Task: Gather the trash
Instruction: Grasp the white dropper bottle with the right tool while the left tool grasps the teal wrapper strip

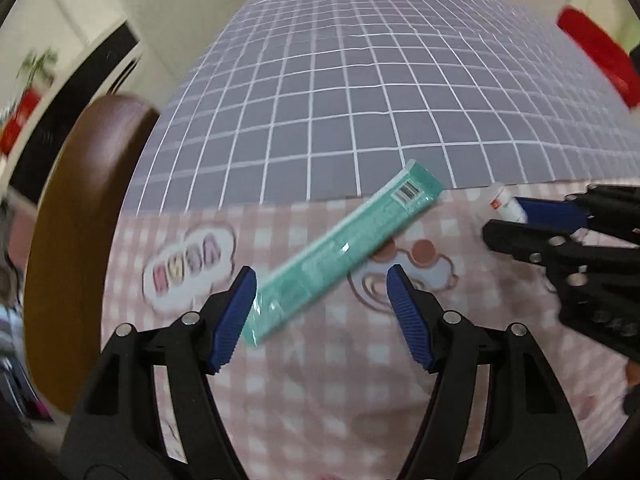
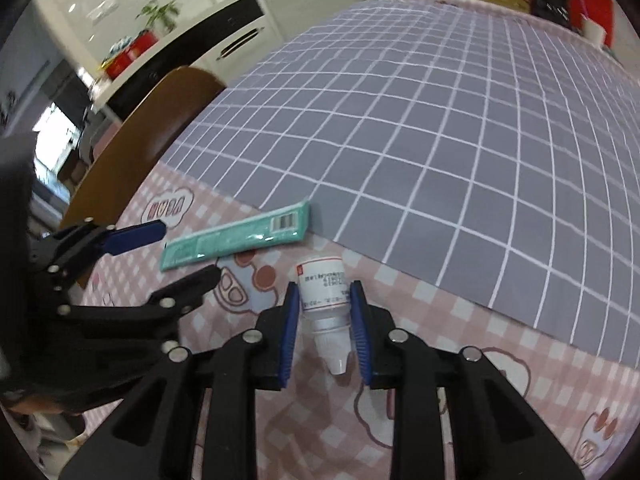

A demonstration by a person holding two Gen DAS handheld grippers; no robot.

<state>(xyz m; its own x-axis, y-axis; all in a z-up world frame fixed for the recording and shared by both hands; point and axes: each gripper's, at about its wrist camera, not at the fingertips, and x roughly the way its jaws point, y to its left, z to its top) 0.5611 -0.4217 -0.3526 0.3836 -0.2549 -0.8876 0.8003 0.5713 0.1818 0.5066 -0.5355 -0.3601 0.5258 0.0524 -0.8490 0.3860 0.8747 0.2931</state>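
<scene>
A long teal box (image 1: 340, 252) with a barcode lies slantwise on the pink checked cloth; it also shows in the right wrist view (image 2: 236, 238). My left gripper (image 1: 322, 280) is open, its blue pads on either side of the box's near end, apart from it. A small white dropper bottle (image 2: 326, 304) lies with its tip toward me between the pads of my right gripper (image 2: 324, 294). The jaws are narrow and close on the bottle's sides. In the left wrist view the bottle (image 1: 502, 202) pokes out of the right gripper (image 1: 508, 216).
A grey grid cloth (image 2: 440, 120) covers the far part of the table. A brown wooden chair back (image 1: 80, 220) stands at the table's left edge. Red objects (image 1: 600, 56) and clutter sit at the far end.
</scene>
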